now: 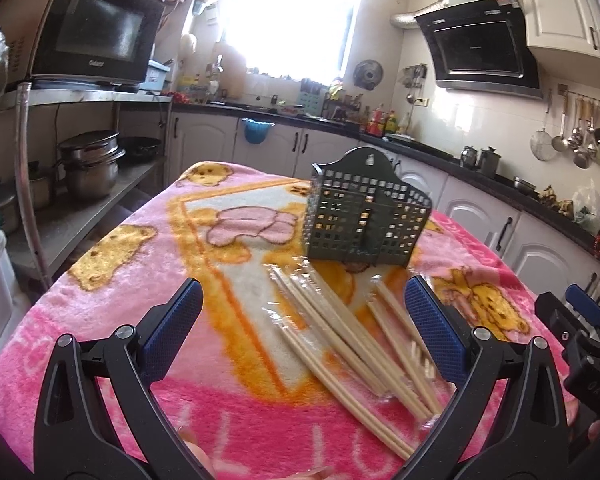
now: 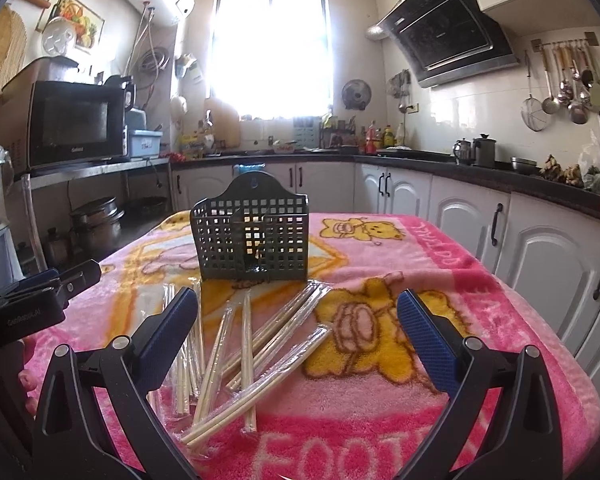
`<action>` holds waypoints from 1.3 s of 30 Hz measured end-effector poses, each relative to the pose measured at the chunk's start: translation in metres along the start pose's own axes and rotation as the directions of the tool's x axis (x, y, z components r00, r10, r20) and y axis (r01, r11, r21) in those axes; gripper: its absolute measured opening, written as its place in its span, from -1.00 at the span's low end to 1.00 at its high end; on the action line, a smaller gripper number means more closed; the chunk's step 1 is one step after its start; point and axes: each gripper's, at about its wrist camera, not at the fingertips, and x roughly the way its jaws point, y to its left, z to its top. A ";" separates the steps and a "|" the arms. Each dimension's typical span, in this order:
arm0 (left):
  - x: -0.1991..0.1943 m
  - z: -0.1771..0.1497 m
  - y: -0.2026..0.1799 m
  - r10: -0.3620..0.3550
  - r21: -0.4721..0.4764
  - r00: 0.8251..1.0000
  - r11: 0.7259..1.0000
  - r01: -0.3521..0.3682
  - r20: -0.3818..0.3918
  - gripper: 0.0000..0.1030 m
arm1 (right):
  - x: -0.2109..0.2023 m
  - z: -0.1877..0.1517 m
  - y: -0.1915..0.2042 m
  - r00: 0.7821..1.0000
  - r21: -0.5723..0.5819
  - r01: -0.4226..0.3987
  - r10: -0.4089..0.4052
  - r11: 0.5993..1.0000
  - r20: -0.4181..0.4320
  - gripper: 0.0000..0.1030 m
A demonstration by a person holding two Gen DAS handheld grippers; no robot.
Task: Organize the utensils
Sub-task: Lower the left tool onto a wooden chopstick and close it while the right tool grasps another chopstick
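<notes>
Several pairs of wooden chopsticks in clear plastic sleeves (image 1: 340,332) lie scattered on the pink blanket-covered table (image 1: 120,264); they also show in the right wrist view (image 2: 252,344). A dark perforated utensil holder (image 1: 364,216) stands upright just behind them, also seen in the right wrist view (image 2: 252,236). My left gripper (image 1: 304,328) is open and empty, hovering over the chopsticks. My right gripper (image 2: 298,332) is open and empty, also above the chopsticks. The right gripper shows at the right edge of the left view (image 1: 580,328); the left one shows at the left edge of the right view (image 2: 40,292).
The table's pink blanket (image 2: 480,280) has bear prints. White kitchen cabinets (image 2: 540,240) run along the right and back. A metal shelf with pots (image 1: 88,168) and a microwave (image 1: 92,28) stands at the left.
</notes>
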 end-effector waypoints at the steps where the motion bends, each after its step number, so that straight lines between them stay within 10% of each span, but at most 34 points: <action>1: 0.001 0.001 0.002 0.011 -0.001 1.000 1.000 -0.011 -0.004 0.82 | 0.003 0.001 0.000 1.000 -0.003 -0.008 0.008 1.000 -0.008 0.88; 25: 0.096 0.018 0.022 0.004 -0.007 0.956 1.000 -0.007 -0.294 0.82 | 0.098 0.010 -0.034 0.948 0.003 -0.024 0.024 1.000 -0.318 0.87; 39: 0.135 -0.010 0.028 -0.090 -0.084 0.871 0.995 0.057 -0.483 0.10 | 0.161 -0.007 -0.051 0.844 0.070 -0.051 0.080 0.996 -0.531 0.08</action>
